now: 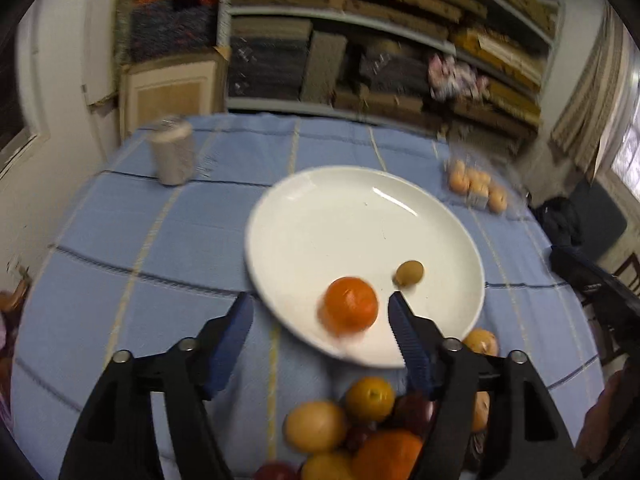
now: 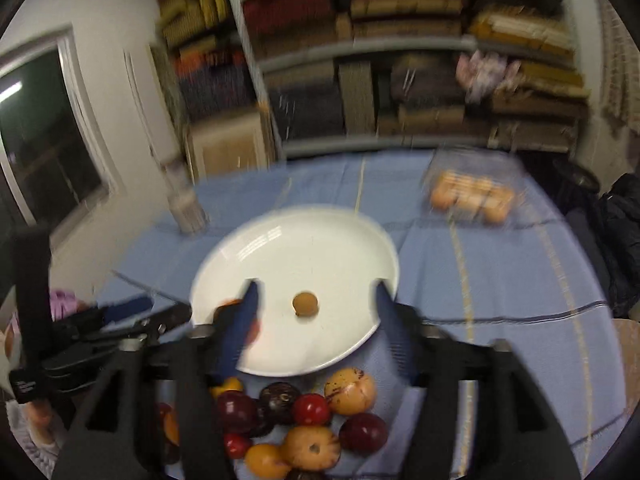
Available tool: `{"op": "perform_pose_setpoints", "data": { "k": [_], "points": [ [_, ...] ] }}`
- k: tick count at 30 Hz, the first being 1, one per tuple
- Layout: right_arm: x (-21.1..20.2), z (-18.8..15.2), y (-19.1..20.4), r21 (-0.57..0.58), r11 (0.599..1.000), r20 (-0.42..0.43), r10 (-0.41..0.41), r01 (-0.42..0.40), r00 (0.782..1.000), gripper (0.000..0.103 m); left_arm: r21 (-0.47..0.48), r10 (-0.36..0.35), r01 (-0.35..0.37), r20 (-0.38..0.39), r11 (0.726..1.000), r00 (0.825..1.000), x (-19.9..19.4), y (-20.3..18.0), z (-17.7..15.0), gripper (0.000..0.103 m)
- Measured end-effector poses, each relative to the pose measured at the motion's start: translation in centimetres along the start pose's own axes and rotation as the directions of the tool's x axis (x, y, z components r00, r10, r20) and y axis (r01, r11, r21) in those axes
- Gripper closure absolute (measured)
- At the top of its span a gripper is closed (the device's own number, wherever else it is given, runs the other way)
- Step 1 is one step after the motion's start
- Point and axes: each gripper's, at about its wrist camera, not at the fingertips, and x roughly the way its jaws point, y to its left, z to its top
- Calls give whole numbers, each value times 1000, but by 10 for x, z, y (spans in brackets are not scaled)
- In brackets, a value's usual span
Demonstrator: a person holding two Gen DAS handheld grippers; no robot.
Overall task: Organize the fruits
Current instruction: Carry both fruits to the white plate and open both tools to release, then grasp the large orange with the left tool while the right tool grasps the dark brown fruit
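Your left hand-held gripper is released, its blue fingers spread either side of the orange lying near the close rim of the white plate. Your right hand-held gripper is released too, straddling the small brown fruit on the plate. The remaining fruit pile sits on the blue-clothed desk, just nearer than the plate.

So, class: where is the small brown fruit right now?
The small brown fruit lies on the white plate, right of the orange, in both wrist views.
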Motion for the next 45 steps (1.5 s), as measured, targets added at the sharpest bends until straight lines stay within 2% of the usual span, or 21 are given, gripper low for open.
{"op": "perform_pose_setpoints", "data": {
  "k": [2, 5, 9, 11, 14, 18, 22, 34, 38, 45],
  "points": [
    [-31, -11, 1, -3, 1000, 76, -12, 12, 997, 27, -10, 6, -6, 19, 1000, 1000, -25, 7, -14, 32],
    [-57, -45, -2, 0, 1000, 108, -23, 23, 994, 27, -11, 29, -29, 27, 1000, 999, -51, 14, -43, 31],
    [-57, -94, -11, 12, 1000, 41, -1, 0, 999, 27, 9, 92, -93, 31, 996, 995, -69, 17, -89, 27],
    [-48, -114, -14, 8, 1000, -27, -14, 14, 1000, 27, 7, 92, -93, 21, 996, 995, -71, 16, -107, 27],
    [-42, -130, -15, 26, 1000, -70, -9, 11, 997, 27, 12, 82, -82, 7, 997, 997, -67, 8, -117, 27],
    [-47, -134, -18, 40, 999, -46, -32, 34, 998, 16, 90, 108, -111, 32, 990, 994, -60, -19, -114, 26],
    [-44, -132, -29, 85, 996, -65, -21, 26, 998, 16, 156, 117, -122, 36, 980, 992, -47, -44, -110, 23],
    [-40, -129, -42, 161, 987, -109, -8, 25, 994, 13, 133, 72, -71, -4, 989, 997, -14, -47, -102, 23],
    [-38, -129, -42, 164, 986, -122, -3, 23, 992, 12, 127, 55, -52, -23, 990, 998, -7, -44, -102, 26],
    [-37, -130, -40, 163, 986, -132, -3, 25, 991, 11, 148, 29, -25, -25, 989, 999, -4, -49, -102, 42]
  ]
}}
